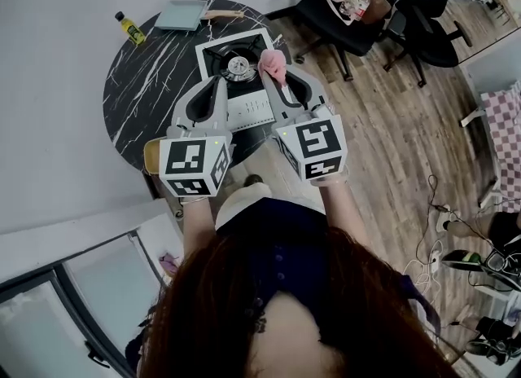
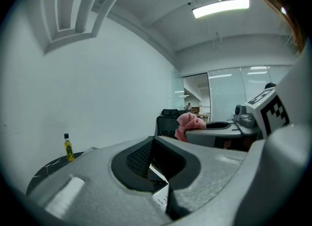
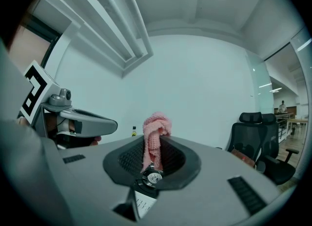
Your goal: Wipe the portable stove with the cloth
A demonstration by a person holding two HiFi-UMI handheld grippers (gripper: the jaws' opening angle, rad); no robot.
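Note:
The portable stove sits on a round black marble table, with its burner at the centre. My right gripper is shut on a pink cloth, which it holds above the stove's right side. In the right gripper view the cloth sticks up from the closed jaws, and the burner shows below through the gap. My left gripper hovers over the stove's left side, shut, with nothing between its jaws. The two grippers are side by side.
An oil bottle stands at the table's far left edge. A grey tray and a wooden-handled tool lie at the back. Black office chairs stand on the wooden floor to the right. Cables lie further right.

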